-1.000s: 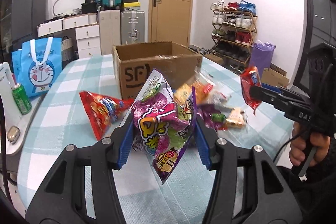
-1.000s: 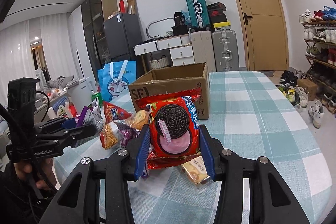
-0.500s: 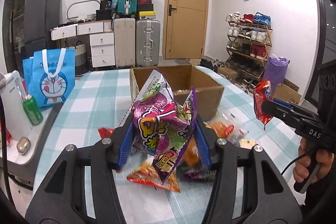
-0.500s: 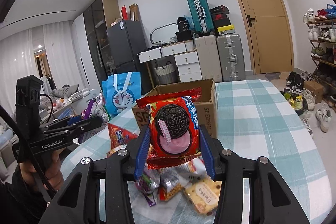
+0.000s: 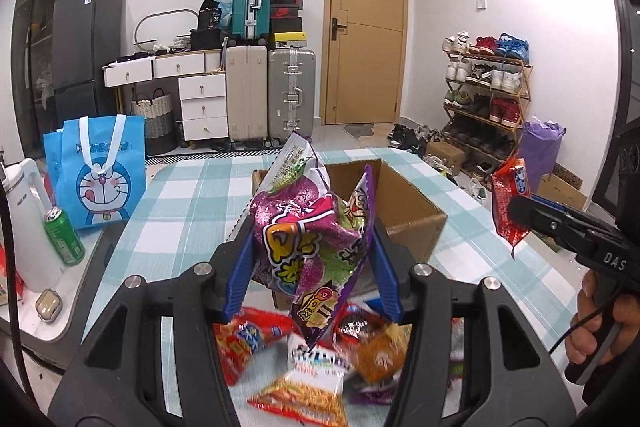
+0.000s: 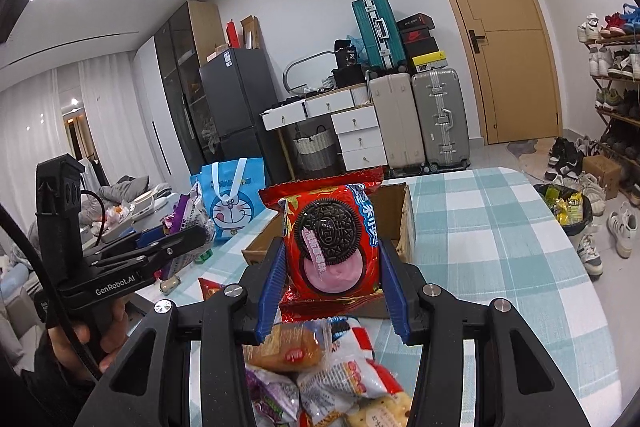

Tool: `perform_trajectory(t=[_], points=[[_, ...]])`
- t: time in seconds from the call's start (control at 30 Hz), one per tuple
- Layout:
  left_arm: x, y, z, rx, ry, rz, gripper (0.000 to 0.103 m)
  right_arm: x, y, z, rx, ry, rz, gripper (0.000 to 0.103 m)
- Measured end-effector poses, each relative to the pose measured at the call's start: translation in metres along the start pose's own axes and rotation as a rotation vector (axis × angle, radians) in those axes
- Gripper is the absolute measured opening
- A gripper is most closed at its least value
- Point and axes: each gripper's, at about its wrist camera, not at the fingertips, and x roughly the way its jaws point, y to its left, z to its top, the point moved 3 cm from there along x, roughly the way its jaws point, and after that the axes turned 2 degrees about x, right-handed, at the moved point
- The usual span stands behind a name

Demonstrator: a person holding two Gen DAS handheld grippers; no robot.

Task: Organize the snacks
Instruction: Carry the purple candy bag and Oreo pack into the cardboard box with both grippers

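Left wrist view, frame centre: the left gripper (image 5: 312, 259) pinches a crumpled purple snack bag (image 5: 308, 239) that may slip before the cardboard box (image 5: 408, 211), while the right gripper (image 6: 332, 267) clamps a red Oreo pack (image 6: 332, 239) seemingly firmly.

We count two grippers, left (image 5: 312, 267) and right (image 6: 332, 283), each holding one snack packet; one cardboard box (image 5: 404, 211); three suitcases; one blue tote bag (image 5: 96, 175); one green can (image 5: 64, 237).

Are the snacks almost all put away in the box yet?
Not yet. The cardboard box looks empty where visible. The left tool holds a purple snack bag, the right tool a red cookie pack. A pile of snacks is on the table.
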Motion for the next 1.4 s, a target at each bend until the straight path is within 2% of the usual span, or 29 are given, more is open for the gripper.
perform_trajectory(t=[0.27,0.57,0.97,1.23,1.4], points=[[0.041,0.000,0.024,-0.015,0.012,0.012,0.050,0.026,-0.011,0.013,0.025,0.031,0.005,0.046],[0.092,-0.003,0.037,-0.007,0.051,0.036,0.050,0.058,-0.017,0.021,0.043,0.063,0.002,0.046],[0.143,-0.001,0.024,-0.009,0.099,0.058,0.050,0.102,-0.023,0.022,0.058,0.106,-0.015,0.046],[0.166,0.006,0.017,-0.012,0.126,0.071,0.050,0.126,-0.027,0.025,0.068,0.127,-0.034,0.046],[0.174,0.003,0.015,0.020,0.124,0.087,0.050,0.142,-0.030,0.021,0.069,0.145,-0.050,0.046]])
